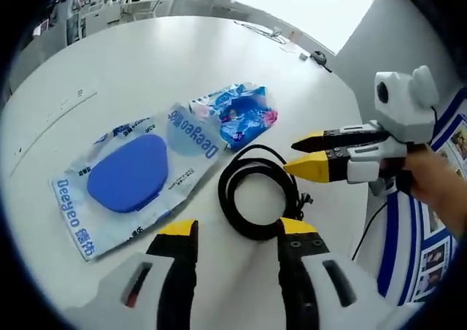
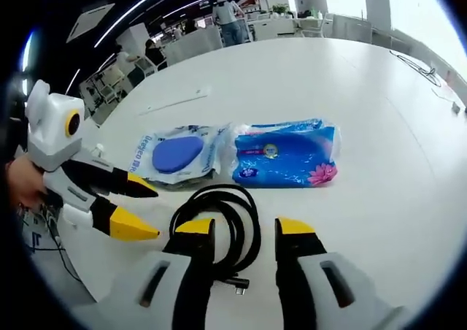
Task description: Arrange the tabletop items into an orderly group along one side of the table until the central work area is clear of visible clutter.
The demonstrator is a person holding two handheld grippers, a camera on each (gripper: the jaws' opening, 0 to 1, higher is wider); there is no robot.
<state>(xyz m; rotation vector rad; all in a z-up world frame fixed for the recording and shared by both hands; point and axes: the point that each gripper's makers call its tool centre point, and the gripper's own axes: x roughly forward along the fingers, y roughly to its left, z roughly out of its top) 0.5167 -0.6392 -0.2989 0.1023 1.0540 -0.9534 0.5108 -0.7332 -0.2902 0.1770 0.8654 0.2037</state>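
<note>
**Desk inventory: two packets, one cable coil, two grippers**

Desk (image 1: pixel 146 67): white, wide, rounded at the far edge; carries all items listed below in a loose cluster.

Item 1, Deeyeo packet (image 1: pixel 135 180): clear and pale blue wrapper with blue lettering, flat on the desk, enclosing a blue oval case. Seen in the left gripper view at left of centre; in the right gripper view (image 2: pixel 179 155) beyond the coil, to the left.

Item 2, blue wipes packet (image 1: pixel 241 114): bright blue printed wrapper with a pink flower at one corner, flat on the desk, just beside the Deeyeo packet, edges touching or nearly so. In the right gripper view (image 2: pixel 286 157) to the right of the Deeyeo packet.

Item 3, black cable (image 1: pixel 255 191): wound in a round coil, lying flat, close to both packets on the near side. In the right gripper view (image 2: pixel 219 220) directly ahead of the jaws, with a plug end trailing near the jaw bases.

Left gripper (image 1: pixel 237 231): yellow-tipped black jaws spread apart, holding nothing, tips at the near edge of the coil. Also seen in the right gripper view (image 2: pixel 142 209) entering from the left, jaws parted, held by a hand (image 2: pixel 25 180).

Right gripper (image 2: pixel 244 228): yellow-tipped jaws spread, empty, straddling the near part of the coil from above. Also seen in the left gripper view (image 1: pixel 310 155) entering from the right, jaws slightly parted, tips beside the coil's far edge

Background: office furniture and a standing person far off, beyond the desk
</note>
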